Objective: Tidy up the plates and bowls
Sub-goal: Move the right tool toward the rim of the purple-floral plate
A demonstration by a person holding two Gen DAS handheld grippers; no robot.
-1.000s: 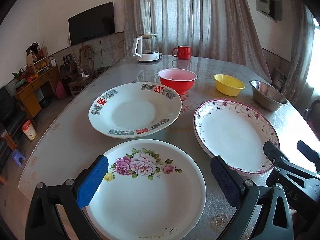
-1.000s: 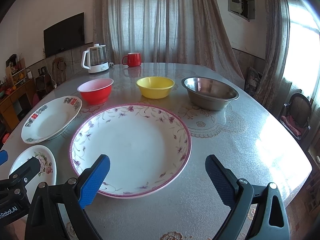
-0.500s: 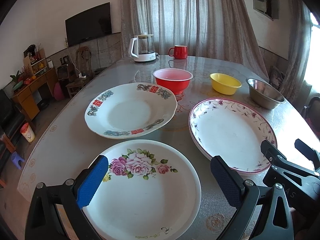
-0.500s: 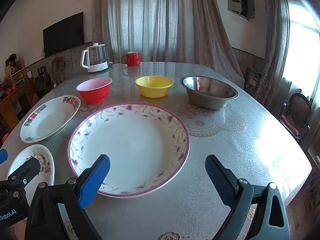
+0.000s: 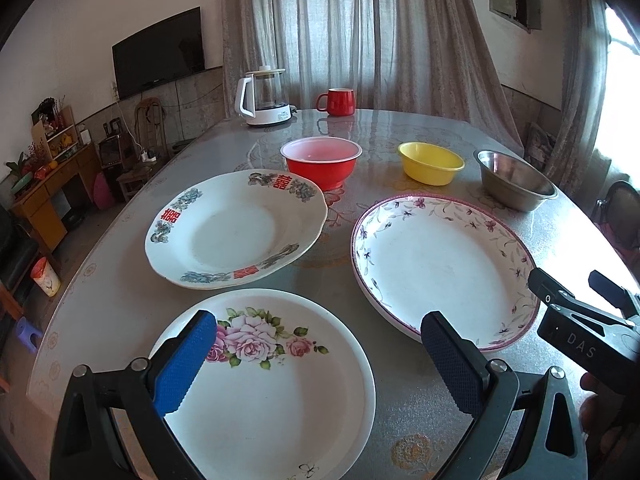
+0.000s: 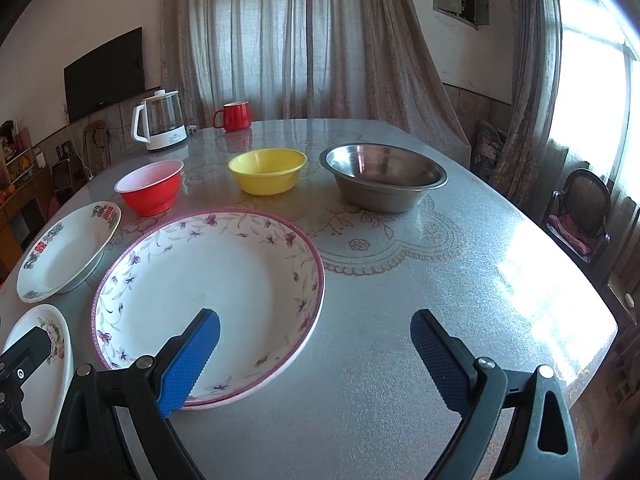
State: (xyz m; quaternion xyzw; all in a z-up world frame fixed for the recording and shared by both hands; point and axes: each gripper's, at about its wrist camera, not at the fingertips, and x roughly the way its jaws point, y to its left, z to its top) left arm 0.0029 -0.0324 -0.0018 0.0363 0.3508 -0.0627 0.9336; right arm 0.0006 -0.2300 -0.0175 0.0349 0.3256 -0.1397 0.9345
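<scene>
Three plates lie on the table: a rose plate (image 5: pixel 272 384) nearest me, a plate with red characters (image 5: pixel 236 228) behind it, and a large purple-flower plate (image 5: pixel 440 264) (image 6: pixel 208 288) to the right. Behind them stand a red bowl (image 5: pixel 322 162) (image 6: pixel 150 186), a yellow bowl (image 5: pixel 431 162) (image 6: pixel 267 170) and a steel bowl (image 5: pixel 514 180) (image 6: pixel 382 176). My left gripper (image 5: pixel 318 356) hangs open over the rose plate. My right gripper (image 6: pixel 314 354) is open above the near right rim of the purple-flower plate, holding nothing.
A white kettle (image 5: pixel 264 96) and a red mug (image 5: pixel 338 102) stand at the table's far end. Bare tabletop (image 6: pixel 460 288) spreads right of the steel bowl. A chair (image 6: pixel 580 216) stands off the right edge; a cabinet (image 5: pixel 44 192) and stools sit left.
Both grippers have drawn back and risen slightly, so the plates sit a little farther off in view. Nothing on the table has moved and both grippers stay open.
</scene>
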